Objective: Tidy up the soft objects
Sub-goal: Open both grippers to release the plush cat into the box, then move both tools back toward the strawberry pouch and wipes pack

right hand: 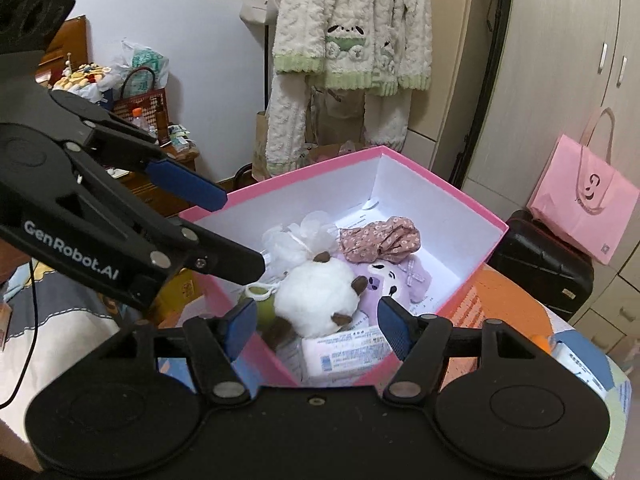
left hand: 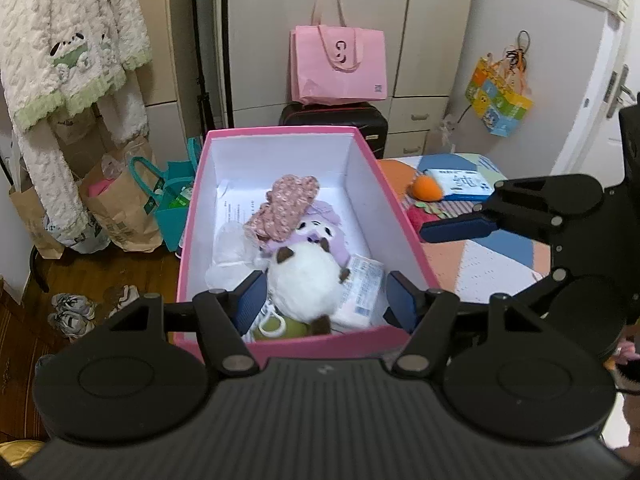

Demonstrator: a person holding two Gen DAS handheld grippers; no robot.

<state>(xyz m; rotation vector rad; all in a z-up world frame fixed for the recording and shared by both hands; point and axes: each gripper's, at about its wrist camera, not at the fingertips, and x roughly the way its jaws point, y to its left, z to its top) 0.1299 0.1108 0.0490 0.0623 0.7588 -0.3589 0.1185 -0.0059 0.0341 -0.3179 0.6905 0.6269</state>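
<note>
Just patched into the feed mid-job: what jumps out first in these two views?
The open pink box fills the centre of both views. A round white plush lies in its near end with a floral pink cloth behind it. The left gripper and the right gripper both hang over the near rim, jaws open and empty, while an orange plush waits outside on the bed.

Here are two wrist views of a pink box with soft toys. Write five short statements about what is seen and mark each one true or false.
1. The white plush toy lies inside the pink box. True.
2. The left gripper is shut on the plush. False: its jaws are open and hold nothing.
3. A floral cloth lies in the box. True.
4. The orange ball is in the box. False: it lies outside, on the patterned cover.
5. The right gripper is open. True.
</note>
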